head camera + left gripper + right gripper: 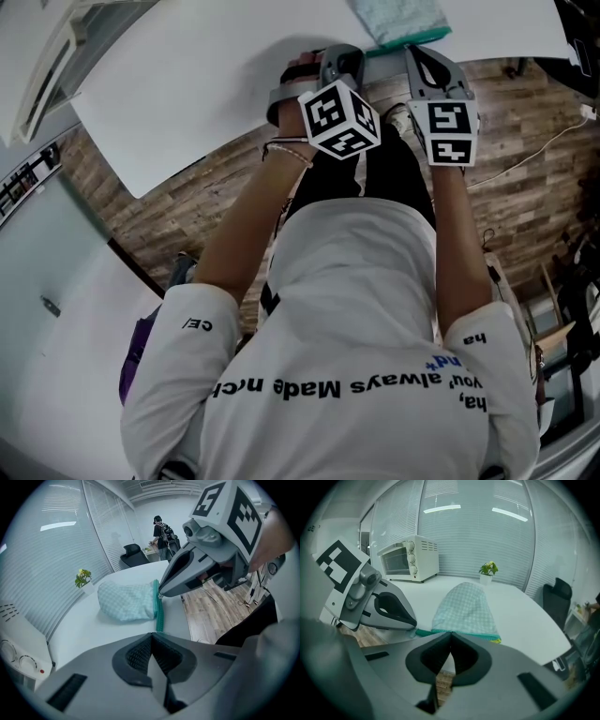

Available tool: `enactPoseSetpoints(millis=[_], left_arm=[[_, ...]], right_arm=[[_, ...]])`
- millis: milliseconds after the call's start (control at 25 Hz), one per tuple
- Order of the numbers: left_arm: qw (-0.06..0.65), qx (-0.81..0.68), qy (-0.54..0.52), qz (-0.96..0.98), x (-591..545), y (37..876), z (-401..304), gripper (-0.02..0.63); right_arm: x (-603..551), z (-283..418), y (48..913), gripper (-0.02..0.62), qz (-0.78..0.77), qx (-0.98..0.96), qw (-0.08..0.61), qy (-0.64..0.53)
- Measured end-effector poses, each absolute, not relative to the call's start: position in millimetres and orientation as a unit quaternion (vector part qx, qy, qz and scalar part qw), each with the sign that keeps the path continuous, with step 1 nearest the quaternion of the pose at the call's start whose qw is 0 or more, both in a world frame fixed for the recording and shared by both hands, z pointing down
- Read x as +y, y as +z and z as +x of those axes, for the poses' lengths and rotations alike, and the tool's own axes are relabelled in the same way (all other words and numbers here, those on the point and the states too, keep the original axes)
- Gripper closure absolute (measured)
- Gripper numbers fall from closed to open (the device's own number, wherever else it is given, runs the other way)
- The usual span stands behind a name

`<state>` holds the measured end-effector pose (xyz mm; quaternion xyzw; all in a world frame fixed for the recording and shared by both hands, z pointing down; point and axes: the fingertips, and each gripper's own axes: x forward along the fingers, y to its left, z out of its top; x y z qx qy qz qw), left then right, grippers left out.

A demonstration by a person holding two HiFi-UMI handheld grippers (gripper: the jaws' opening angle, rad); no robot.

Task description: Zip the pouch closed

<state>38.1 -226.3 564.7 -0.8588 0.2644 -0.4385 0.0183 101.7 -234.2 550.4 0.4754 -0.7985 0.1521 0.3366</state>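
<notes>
Both tongs are pinched shut on the pouch [464,606], which lies right at the near edge of the white table [525,606]. The left gripper [152,635] has the end of the teal zip edge [158,609], and the right gripper [451,633] is further along, probably on the pull. I'd anchor the left hard and drag straight along the band. There's a toaster oven [408,558] and a little plant [488,570] behind, with wood floor [211,606] below.

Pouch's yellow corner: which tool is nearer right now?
Right. The right tool grips the pouch midway along its teal zip edge, short of the yellow corner; the left tool holds the opposite end.
</notes>
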Motion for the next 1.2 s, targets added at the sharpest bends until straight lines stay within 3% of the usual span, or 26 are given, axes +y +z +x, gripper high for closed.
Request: enactPoseSetpoints(millis=[1200], left_arm=[[0.017, 0.267, -0.442, -0.856, -226.2, 565.1, 37.3, 0.588]], right_arm=[[-240.4, 139.5, 548.7, 0.586, 0.498, -0.784, 0.344, 0.142]])
